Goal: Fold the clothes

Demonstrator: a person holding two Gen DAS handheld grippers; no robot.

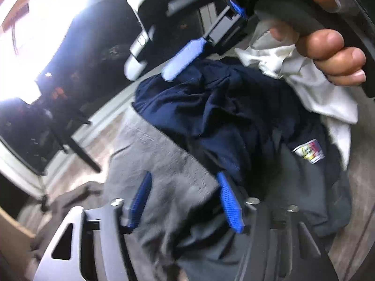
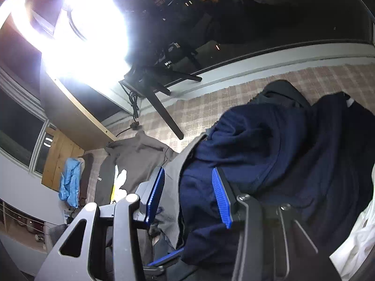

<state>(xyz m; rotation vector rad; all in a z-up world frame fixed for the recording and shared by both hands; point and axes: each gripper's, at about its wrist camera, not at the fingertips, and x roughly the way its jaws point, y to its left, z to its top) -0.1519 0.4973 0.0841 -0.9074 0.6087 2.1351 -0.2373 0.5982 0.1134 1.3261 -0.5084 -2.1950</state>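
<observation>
Checked rug (image 2: 199,107), night window. Heaped there: navy top (image 2: 269,140), grey top (image 1: 164,164). Sorting, nothing folded. Right tool (image 2: 188,196) pinching navy top; left tool (image 1: 185,202) astride grey top, grip unclear. Next, probably: pull one free, spread flat.

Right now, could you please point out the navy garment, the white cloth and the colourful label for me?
navy garment (image 1: 211,107): left wrist view, crumpled middle.
white cloth (image 1: 316,89): left wrist view, bunched part below the fingers.
colourful label (image 1: 308,152): left wrist view, label's centre.
</observation>
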